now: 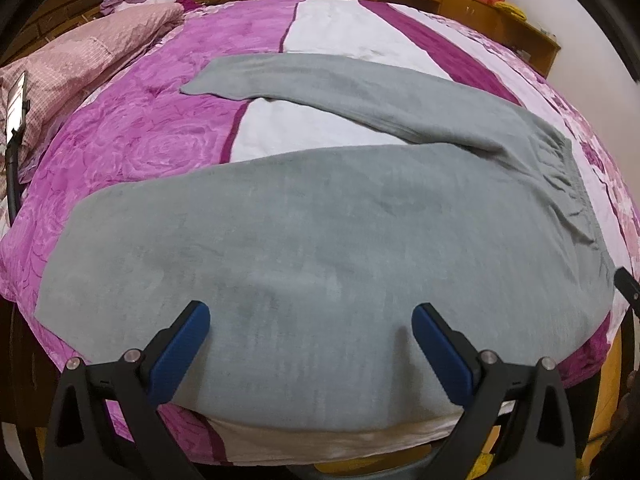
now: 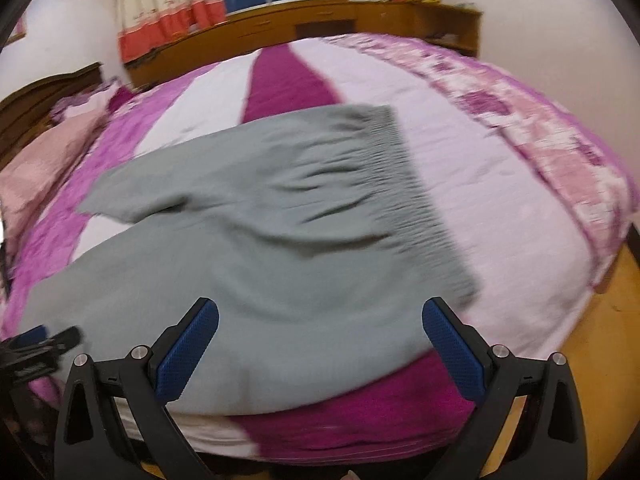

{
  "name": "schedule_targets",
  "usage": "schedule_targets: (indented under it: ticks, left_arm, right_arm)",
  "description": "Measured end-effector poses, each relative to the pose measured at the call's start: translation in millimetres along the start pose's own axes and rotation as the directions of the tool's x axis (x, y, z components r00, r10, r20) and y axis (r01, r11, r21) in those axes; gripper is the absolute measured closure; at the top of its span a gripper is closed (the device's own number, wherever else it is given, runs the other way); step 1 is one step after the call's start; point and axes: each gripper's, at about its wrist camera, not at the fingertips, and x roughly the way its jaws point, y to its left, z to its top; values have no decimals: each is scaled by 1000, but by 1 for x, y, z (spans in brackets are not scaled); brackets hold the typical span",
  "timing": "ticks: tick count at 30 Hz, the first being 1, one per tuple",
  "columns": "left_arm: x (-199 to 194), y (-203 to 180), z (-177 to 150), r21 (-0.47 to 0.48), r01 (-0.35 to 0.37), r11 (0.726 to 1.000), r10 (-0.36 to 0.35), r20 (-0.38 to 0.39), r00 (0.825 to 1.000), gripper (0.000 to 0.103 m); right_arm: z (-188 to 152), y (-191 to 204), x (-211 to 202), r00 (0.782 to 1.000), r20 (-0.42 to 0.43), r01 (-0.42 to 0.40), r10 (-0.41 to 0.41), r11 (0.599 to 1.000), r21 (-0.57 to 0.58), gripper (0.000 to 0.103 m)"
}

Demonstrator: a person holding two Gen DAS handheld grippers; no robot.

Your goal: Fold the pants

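Observation:
Grey pants [image 1: 320,232] lie spread flat on the bed, legs apart in a V. The near leg runs left along the bed's front edge, the far leg [image 1: 304,80] points back left, and the elastic waistband [image 1: 568,176] is at the right. My left gripper [image 1: 310,316] is open and empty, hovering over the near leg. In the right wrist view the pants [image 2: 280,232] fill the middle, with the waistband [image 2: 416,200] to the right. My right gripper [image 2: 320,312] is open and empty above the hip area. The left gripper [image 2: 36,344] shows at the left edge there.
The bed [image 1: 132,148] has a pink, purple and white floral cover. Pink pillows [image 1: 72,60] lie at the back left by the wooden headboard. A wooden cabinet [image 2: 320,20] runs along the far wall under a window. Wooden floor [image 2: 600,320] lies right of the bed.

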Motion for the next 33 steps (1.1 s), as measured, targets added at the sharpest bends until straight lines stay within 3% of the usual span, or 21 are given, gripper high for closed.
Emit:
schedule_targets:
  ticks: [7, 12, 18, 24, 33]
  left_arm:
    - [-3, 8, 9, -3, -12, 1000, 12, 7, 1000, 0]
    - [0, 13, 24, 3, 6, 1000, -6, -15, 1000, 0]
    - [16, 12, 64, 55, -20, 998, 22, -35, 999, 0]
    - [31, 15, 107, 84, -44, 995, 47, -25, 999, 0]
    - [68, 15, 185, 131, 21, 991, -11, -75, 997, 0]
  right_arm:
    - [5, -34, 12, 999, -45, 16, -13, 998, 66, 4]
    - [13, -32, 23, 996, -93, 9, -7, 1000, 25, 4]
    - [53, -20, 34, 992, -126, -16, 2, 994, -109, 4]
    - [86, -10, 56, 987, -156, -56, 37, 991, -120, 4]
    - [135, 6, 101, 981, -187, -86, 55, 983, -162, 4]
